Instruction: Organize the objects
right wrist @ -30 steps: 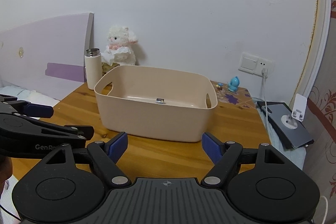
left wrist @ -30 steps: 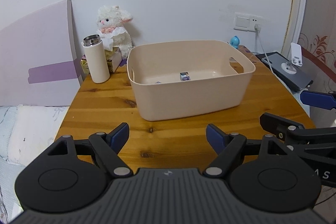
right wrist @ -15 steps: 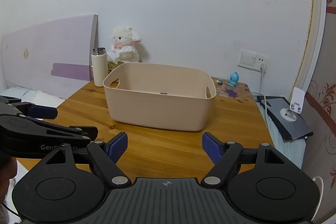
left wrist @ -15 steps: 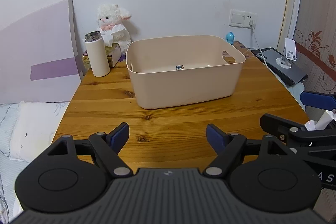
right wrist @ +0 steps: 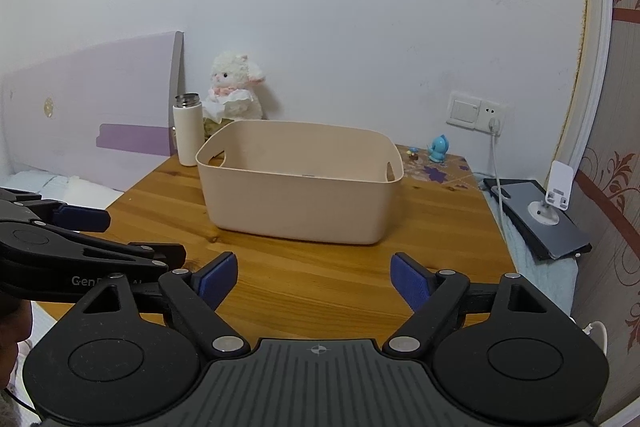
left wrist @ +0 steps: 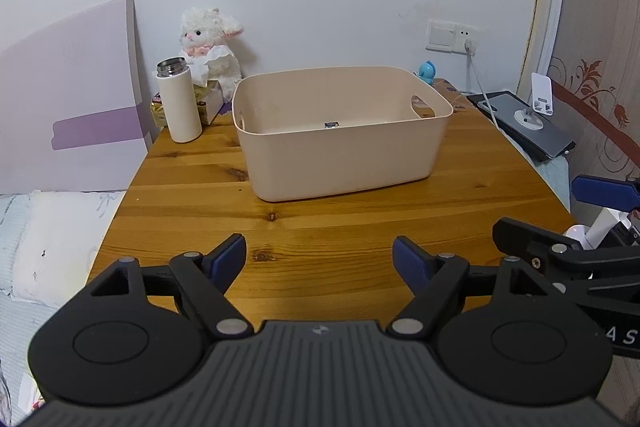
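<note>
Beige bin [left wrist: 344, 155] on wooden table [left wrist: 320, 223], well beyond both grippers' spread, empty jaws.

Storage bin [left wrist: 340, 151], beige plastic, cut-out handles, upright, open-topped; toward table's [left wrist: 200, 203] far edge, centred; small label inside [left wrist: 331, 125].

A home bedroom: a purple headboard [left wrist: 72, 107] and a white pillow [left wrist: 56, 235] lie along the left edge of a wooden desk [left wrist: 320, 227], a plush lamb [left wrist: 210, 47] sits at its far left corner, and patterned wallpaper [left wrist: 600, 47] covers the right wall.
</note>
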### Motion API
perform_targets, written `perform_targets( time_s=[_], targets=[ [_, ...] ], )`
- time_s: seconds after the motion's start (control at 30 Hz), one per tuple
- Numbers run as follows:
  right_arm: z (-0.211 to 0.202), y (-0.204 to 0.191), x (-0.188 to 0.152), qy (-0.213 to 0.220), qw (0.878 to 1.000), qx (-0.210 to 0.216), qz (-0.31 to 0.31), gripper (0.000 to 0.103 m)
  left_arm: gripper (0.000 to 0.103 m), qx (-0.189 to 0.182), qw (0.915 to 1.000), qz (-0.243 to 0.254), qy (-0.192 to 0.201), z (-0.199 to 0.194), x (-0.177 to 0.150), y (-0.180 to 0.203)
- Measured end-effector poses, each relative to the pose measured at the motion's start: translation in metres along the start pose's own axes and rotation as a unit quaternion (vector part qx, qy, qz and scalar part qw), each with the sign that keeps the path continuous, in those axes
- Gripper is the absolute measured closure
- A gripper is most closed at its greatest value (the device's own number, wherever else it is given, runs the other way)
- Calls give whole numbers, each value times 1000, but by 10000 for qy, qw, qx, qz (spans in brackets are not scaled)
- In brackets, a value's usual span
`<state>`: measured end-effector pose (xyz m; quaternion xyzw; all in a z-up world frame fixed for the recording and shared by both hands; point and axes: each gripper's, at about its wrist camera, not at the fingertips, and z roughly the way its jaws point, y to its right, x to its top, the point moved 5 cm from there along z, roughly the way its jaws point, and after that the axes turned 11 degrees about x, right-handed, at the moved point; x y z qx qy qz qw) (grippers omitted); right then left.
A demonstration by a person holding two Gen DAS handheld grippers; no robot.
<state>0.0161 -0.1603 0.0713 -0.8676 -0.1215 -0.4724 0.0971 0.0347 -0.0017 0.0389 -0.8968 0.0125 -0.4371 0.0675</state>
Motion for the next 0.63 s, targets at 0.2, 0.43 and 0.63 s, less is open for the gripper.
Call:
perform_targets(
  time_s=[0.2, 0.43, 0.63],
  targets=[
    [-2, 0, 0, 41, 10000, 60, 22, 18, 22, -77, 9999, -66, -28, 0, -1, -3],
    [1, -3, 1, 38, 10000, 74, 13, 18, 22, -48, 10000, -66, -18, 0, 0, -5],
    [6, -2, 2, 8, 9999, 100, 14, 17, 22, -26, 10000, -43, 19, 3, 1, -6]
  ],
)
